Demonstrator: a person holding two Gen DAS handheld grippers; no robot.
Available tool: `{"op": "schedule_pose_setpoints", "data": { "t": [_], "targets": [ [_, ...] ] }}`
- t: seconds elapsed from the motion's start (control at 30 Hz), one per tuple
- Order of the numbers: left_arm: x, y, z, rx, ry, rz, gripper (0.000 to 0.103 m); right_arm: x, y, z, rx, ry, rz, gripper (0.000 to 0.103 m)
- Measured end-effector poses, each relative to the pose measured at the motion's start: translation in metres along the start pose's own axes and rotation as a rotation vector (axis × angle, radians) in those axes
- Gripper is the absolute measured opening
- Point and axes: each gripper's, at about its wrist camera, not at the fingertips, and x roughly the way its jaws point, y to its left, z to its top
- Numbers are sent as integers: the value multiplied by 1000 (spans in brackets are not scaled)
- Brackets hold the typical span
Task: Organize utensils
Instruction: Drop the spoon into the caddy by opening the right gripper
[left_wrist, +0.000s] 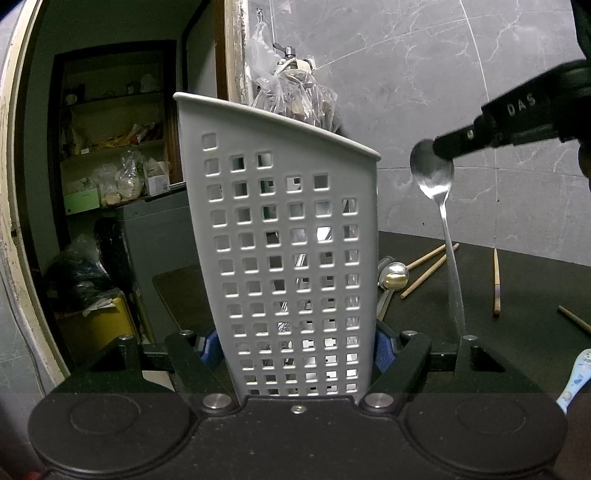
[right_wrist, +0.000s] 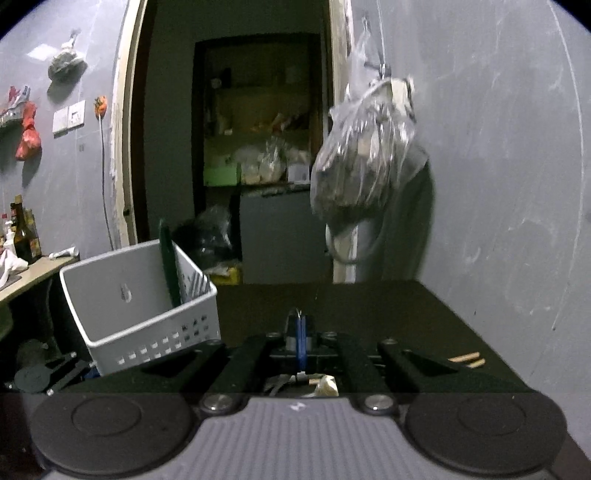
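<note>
My left gripper (left_wrist: 295, 349) is shut on a white perforated utensil holder (left_wrist: 284, 236), its blue pads (left_wrist: 384, 350) pressing on both sides near the base. In the right wrist view the holder (right_wrist: 140, 302) leans at the left of the black table (right_wrist: 369, 302), open top facing the camera. My right gripper (left_wrist: 443, 147) is shut on the bowl of a steel spoon (left_wrist: 448, 236), whose handle hangs down to the right of the holder. In its own view the right gripper (right_wrist: 300, 332) shows only a sliver of the spoon (right_wrist: 297, 312) between its closed fingers.
More steel spoons (left_wrist: 393, 277) and loose wooden chopsticks (left_wrist: 428, 269) lie on the table behind the holder. A blue-patterned spoon (left_wrist: 574, 380) lies at the right edge. A plastic bag (right_wrist: 365, 155) hangs on the grey wall. Bottles (right_wrist: 24, 232) stand on a counter at far left.
</note>
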Motion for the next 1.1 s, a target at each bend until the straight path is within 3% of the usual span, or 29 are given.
{"op": "schedule_pose_setpoints", "data": {
  "t": [0.53, 0.73, 0.93, 1.1],
  "targets": [
    [0, 0, 0, 0, 0, -1, 76, -17, 8, 26, -42, -124, -49, 0],
    [0, 0, 0, 0, 0, 1, 76, -40, 18, 56, -98, -249, -59, 0],
    [0, 1, 0, 1, 0, 3, 76, -58, 42, 89, -159, -389, -23, 0],
    [-1, 2, 0, 3, 1, 5, 76, -49, 71, 101, -198, -434, 46, 0]
  ]
}}
